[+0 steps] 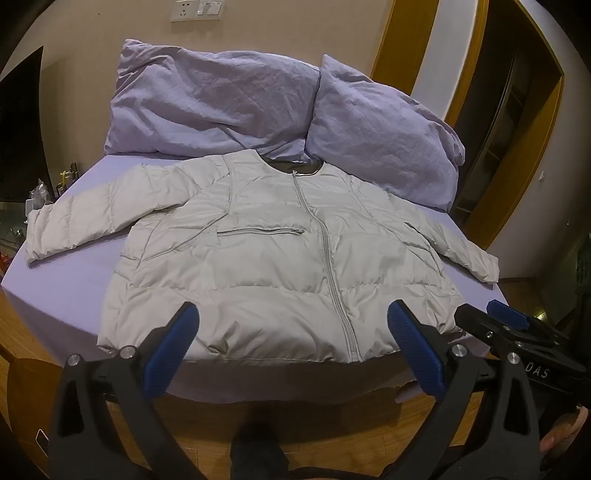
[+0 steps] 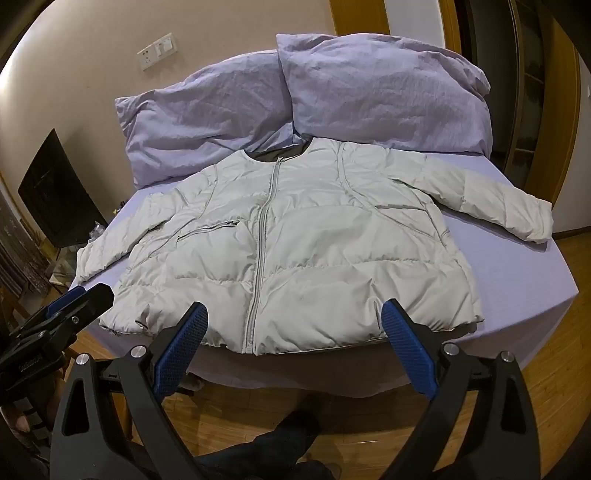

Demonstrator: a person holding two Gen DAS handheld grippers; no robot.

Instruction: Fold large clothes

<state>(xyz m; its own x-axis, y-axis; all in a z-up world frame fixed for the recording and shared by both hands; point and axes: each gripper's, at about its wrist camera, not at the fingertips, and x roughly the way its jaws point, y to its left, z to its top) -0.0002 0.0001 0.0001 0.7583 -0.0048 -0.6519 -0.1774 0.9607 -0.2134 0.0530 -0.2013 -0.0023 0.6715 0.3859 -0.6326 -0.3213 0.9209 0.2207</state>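
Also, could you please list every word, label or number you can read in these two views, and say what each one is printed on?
"DAS": white letters on the black body of the right gripper, seen in the left wrist view; the print may be cut off.
Small raised lettering on the body of the left gripper, in the right wrist view: too blurred to read.
Jacket, pillows, wall outlet plate: no readable text.

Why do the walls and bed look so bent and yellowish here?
Left wrist view: the fisheye lens bows the bed and door frame, corners go black; warm indoor light. Right wrist view: same curving and dark corners; the jacket stays sharp.
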